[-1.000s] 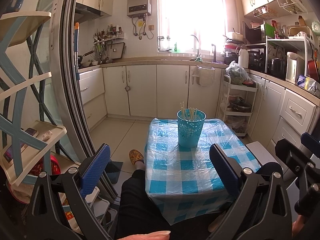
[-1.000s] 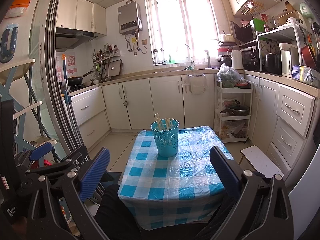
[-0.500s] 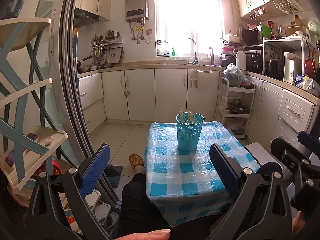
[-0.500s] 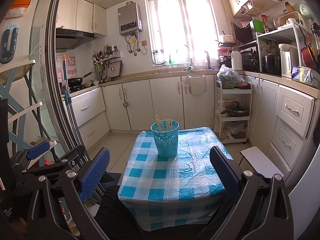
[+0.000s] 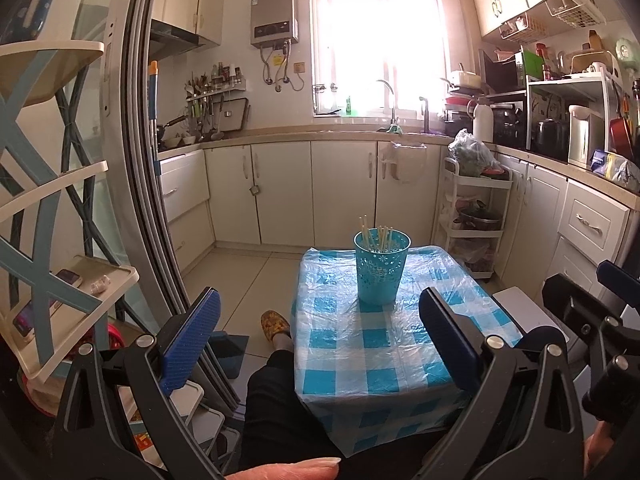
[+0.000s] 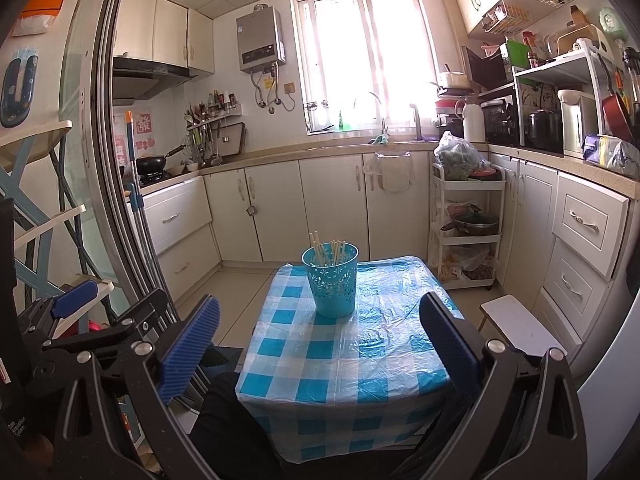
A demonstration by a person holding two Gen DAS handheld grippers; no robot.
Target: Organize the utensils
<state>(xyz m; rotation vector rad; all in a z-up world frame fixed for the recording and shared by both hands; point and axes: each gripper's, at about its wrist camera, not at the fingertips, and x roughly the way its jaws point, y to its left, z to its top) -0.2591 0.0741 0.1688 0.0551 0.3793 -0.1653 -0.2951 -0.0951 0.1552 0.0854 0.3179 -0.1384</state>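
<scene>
My left claw (image 5: 316, 338) and right claw (image 6: 318, 340) look alike: black frames with silver screws and ribbed blue pads (image 5: 192, 336). I wear dark trousers (image 5: 276, 408) and what seems a patterned yellow slipper (image 5: 275, 326), though it is small.

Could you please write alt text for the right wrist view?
A turquoise perforated cup holding chopsticks stands on a small table with a blue checked cloth in a kitchen. The open right gripper frames it from the foreground; the left gripper shows at the left edge.
</scene>
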